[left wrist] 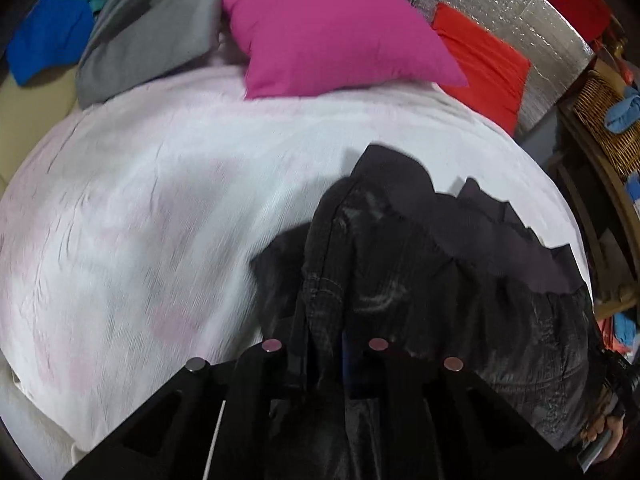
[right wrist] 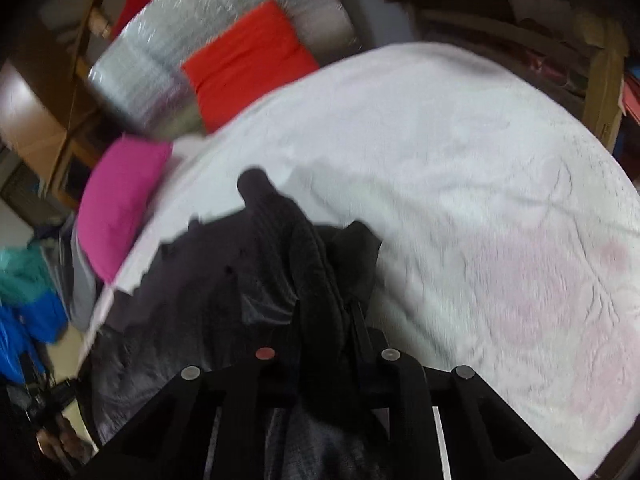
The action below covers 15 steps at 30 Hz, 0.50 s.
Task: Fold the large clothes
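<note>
A large black garment (left wrist: 420, 264) with shiny quilted fabric and ribbed knit trim hangs bunched over a white bedspread (left wrist: 160, 200). My left gripper (left wrist: 324, 344) is shut on a stitched fold of the garment, which runs between its fingers. In the right wrist view, my right gripper (right wrist: 326, 354) is shut on the ribbed knit edge of the same garment (right wrist: 224, 292). The cloth hides both grippers' fingertips. The garment stretches between the two grippers above the bed (right wrist: 480, 200).
A pink pillow (left wrist: 332, 28) and a red pillow (left wrist: 484, 64) lie at the head of the bed. Grey, teal and blue clothes (left wrist: 144, 36) pile at the far left. A wicker basket (left wrist: 604, 116) and wooden furniture stand to the right.
</note>
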{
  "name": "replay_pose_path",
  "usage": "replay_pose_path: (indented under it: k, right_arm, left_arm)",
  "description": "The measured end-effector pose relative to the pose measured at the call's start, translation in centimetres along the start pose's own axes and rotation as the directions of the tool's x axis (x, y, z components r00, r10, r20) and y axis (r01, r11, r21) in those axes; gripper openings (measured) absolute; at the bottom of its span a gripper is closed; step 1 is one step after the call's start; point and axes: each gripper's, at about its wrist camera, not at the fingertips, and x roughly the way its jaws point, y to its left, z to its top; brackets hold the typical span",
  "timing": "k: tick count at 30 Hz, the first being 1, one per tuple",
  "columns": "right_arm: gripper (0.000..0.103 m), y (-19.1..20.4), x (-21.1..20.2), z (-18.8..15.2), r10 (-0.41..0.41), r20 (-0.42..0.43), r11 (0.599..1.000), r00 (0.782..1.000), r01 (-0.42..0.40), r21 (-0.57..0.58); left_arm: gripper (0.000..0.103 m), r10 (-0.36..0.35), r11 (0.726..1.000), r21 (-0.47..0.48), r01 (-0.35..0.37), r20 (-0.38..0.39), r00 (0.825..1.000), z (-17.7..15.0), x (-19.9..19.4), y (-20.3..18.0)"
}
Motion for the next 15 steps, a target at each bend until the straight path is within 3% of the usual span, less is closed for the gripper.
replay_pose_path:
  k: [3, 7, 8, 10, 11, 13, 15]
  right_arm:
    - [0.02, -0.9, 1.4, 0.3, -0.035, 0.022, 0.999, 0.999, 0.034, 0.032]
    - [0.024, -2.9, 3.3, -0.8, -0.012, 0.003, 0.997, 1.0, 0.012, 0.076]
    - [0.027, -3.1, 3.0, -0.8, -0.005, 0.005, 0.996, 1.0, 0.004, 0.084]
    - [0.042, -3.8, 2.2, -0.8, 0.011, -0.011, 0.994, 1.0, -0.01, 0.107]
    - [0.056, -4.3, 1.8, -0.8, 0.012, -0.023, 0.992, 1.0, -0.009, 0.123]
    - [0.058, -5.0, 0.5, -1.2, 0.04, -0.001, 0.986, 0.999, -0.039, 0.164]
    - [0.061, -6.0, -1.1, -1.4, 0.059, 0.037, 0.98, 0.998, -0.064, 0.186]
  left_arm:
    - [0.012, 0.022, 1.0, 0.005, -0.023, 0.034, 0.999, 1.3, 1.1, -0.9]
    - [0.013, 0.061, 0.998, -0.003, -0.061, -0.029, 0.998, 0.8, 4.8, -0.9]
    - [0.016, 0.061, 0.998, 0.005, -0.061, -0.01, 0.998, 0.7, 4.6, -0.9]
    - [0.019, 0.062, 0.998, 0.009, -0.062, 0.008, 0.998, 0.4, 3.9, -0.7]
    - [0.024, 0.061, 0.998, 0.006, -0.061, 0.01, 0.998, 0.1, 3.3, -0.5]
    - [0.032, 0.064, 0.998, 0.001, -0.064, 0.021, 0.998, -0.4, 2.2, 0.0]
    - [0.049, 0.079, 0.997, 0.008, -0.08, 0.041, 0.996, -1.3, 0.6, 0.3]
